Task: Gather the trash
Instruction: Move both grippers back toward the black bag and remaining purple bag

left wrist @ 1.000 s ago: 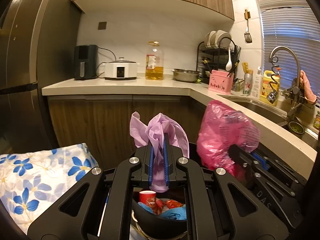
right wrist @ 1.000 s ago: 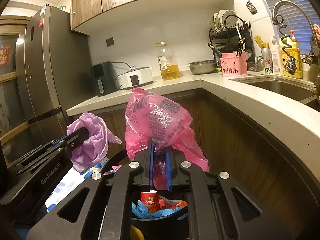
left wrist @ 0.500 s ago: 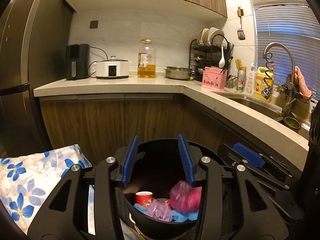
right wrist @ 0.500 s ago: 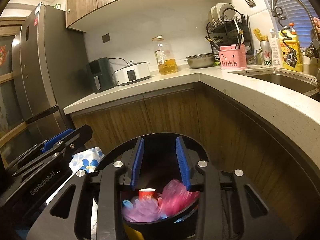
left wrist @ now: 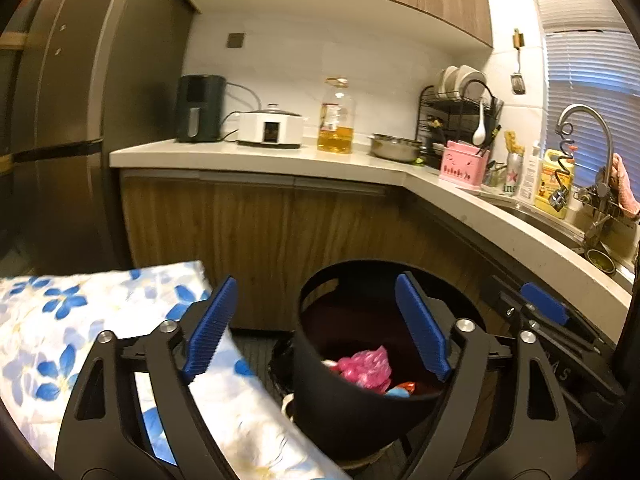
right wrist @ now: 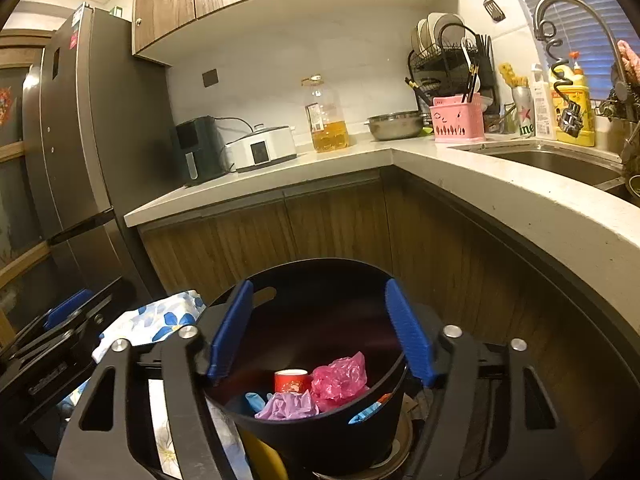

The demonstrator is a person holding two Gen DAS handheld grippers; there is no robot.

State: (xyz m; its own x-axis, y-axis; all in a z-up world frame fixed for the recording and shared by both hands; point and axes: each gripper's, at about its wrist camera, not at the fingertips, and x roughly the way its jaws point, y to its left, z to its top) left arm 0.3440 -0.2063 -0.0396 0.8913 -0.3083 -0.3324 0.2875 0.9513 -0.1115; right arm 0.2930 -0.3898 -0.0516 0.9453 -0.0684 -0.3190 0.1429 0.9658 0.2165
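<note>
Trash [right wrist: 338, 380] lies in bin [right wrist: 320, 436] below right hand-held gripper [right wrist: 320, 334], spread wide.

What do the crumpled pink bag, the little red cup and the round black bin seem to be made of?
The crumpled pink bag looks like thin plastic film: shiny, translucent, creased. The little red cup is probably paper, with a matte printed wall and pale rim, though plastic is possible. The round black bin seems moulded plastic, smooth and semi-matte, with a cut-out handle slot.

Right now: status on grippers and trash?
Left gripper open, empty. Right gripper open, empty, over bin. Pink bag, purple bag, red cup in bin. Nothing in the way.
</note>
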